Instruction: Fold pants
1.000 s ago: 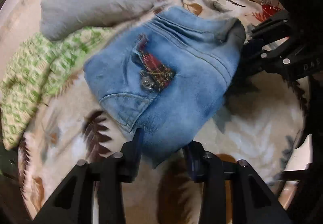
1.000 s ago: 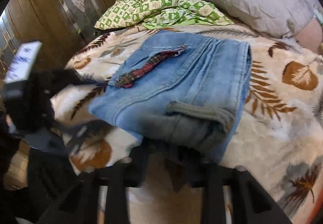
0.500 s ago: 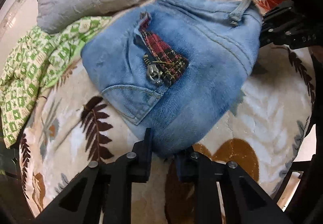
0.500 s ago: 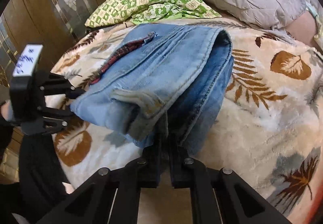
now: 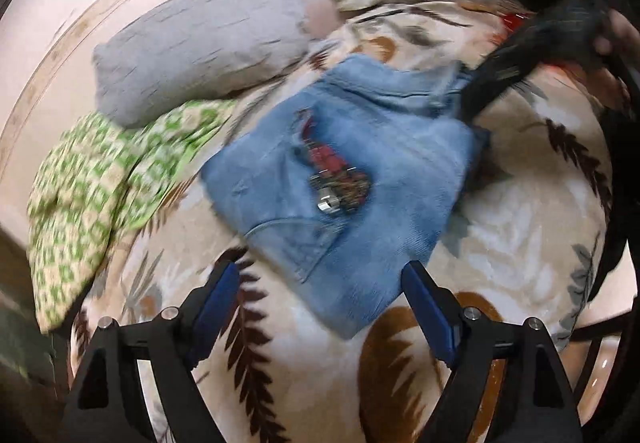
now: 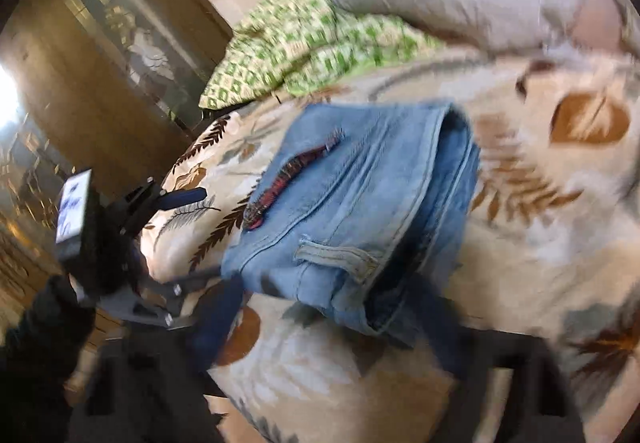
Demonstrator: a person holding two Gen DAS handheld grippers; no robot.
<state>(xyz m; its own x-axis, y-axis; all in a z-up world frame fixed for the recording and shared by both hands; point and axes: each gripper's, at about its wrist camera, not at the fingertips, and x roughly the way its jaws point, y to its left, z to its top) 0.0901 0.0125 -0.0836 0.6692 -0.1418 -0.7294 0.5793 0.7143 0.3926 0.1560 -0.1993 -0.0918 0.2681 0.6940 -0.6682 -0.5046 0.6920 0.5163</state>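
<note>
So the jeans sat folded into a chunky blue bundle in the middle of the leaf-print blanket, red plaid patch facing up. The left gripper was spreading its jaws wide, the bundle's near corner between them but not pinched. The right gripper was blurry, also opening by the belt-loop end, the pads off the denim. A grey pillow and green checked cloth lay behind.
</note>
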